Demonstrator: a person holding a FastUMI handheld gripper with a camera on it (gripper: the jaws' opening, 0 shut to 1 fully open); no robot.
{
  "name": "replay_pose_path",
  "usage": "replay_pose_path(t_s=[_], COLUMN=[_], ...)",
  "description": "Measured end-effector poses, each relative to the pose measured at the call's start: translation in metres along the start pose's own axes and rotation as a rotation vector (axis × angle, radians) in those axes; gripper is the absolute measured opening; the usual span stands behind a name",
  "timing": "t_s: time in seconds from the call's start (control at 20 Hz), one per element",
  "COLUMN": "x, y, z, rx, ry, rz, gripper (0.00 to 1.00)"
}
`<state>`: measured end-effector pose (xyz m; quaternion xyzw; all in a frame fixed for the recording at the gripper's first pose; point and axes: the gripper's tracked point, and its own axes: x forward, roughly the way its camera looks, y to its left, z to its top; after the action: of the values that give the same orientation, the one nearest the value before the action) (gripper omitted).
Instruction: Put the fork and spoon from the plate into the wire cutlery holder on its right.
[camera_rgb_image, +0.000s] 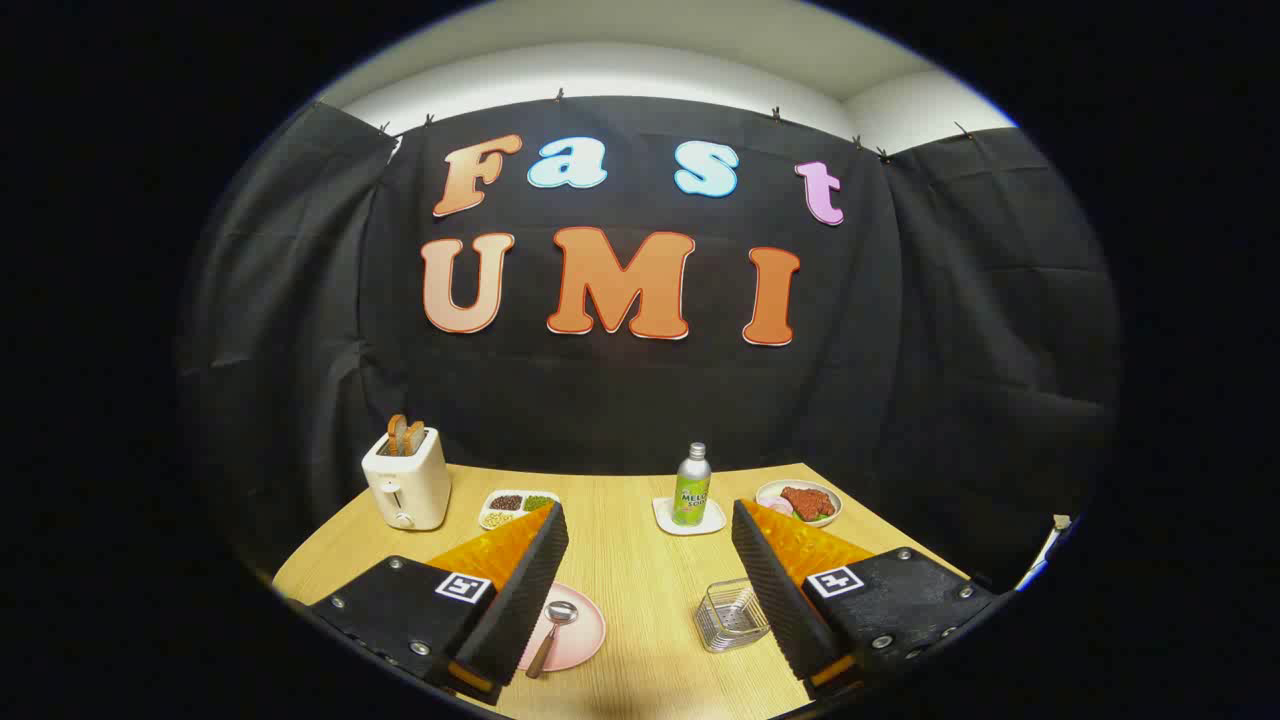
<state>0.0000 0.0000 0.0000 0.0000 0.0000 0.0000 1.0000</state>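
In the gripper view, your gripper (650, 590) hangs above the light wooden table (640, 560) with its two fingers spread wide and nothing between them. The round pink plate (585, 635) lies just inside the left finger, partly hidden by it. On the plate rests the spoon with a metal bowl and a brown handle (552, 630), bowl pointing away from you, handle toward you. The fork cannot be made out on the plate; something thin leans inside the holder, and whether that is the fork cannot be told.

The small wire cutlery holder (732, 615) stands to the right of the plate, just beside the right finger, with bare table between plate and holder.

Handling (a judgement, not an observation): the spoon looks light and rigid, and its polished bowl is likely slippery. Take hold across the handle near its middle, where the shaft is narrow and both pads can bear on it. The handle lies low against the plate, so expect the fingertips to scrape the plate rim as you close. The holder is light wire and may slide or tip if struck; lower the spoon in from above.

Beyond the fingers stand a white toaster holding toast (407, 485), a divided white dish of beans (517, 507), a green bottle (691, 487) on a white coaster, and a bowl of reddish food (800, 502).
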Motion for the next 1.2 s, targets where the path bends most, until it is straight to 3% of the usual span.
replay_pose_path(t_s=[0.85,1.2], x=[0.041,0.037], y=[-0.012,0.011], z=[-0.032,-0.056], rx=[-0.015,0.023], ry=[0.073,0.122], rz=[0.082,0.107], gripper=[0.99,0.99])
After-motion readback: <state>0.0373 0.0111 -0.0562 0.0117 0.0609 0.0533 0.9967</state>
